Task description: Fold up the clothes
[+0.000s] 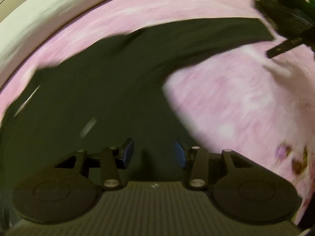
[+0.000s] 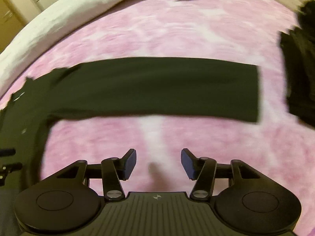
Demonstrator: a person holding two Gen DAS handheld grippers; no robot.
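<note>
A dark green garment [image 2: 149, 90] lies flat on a pink bedspread [image 2: 177, 33]; one long part stretches left to right across the right wrist view, and it widens at the left. In the left wrist view the garment [image 1: 98, 90] fills the centre. My left gripper [image 1: 153, 154] is open and empty, just above the dark cloth. My right gripper [image 2: 158, 164] is open and empty over bare pink bedspread, short of the garment's near edge. Both views are motion-blurred.
A white pillow or duvet [image 2: 59, 13] lies along the far left of the bed. A pile of black clothing [image 2: 299, 74] sits at the right edge. The other gripper [image 1: 285, 45] shows at the upper right of the left wrist view.
</note>
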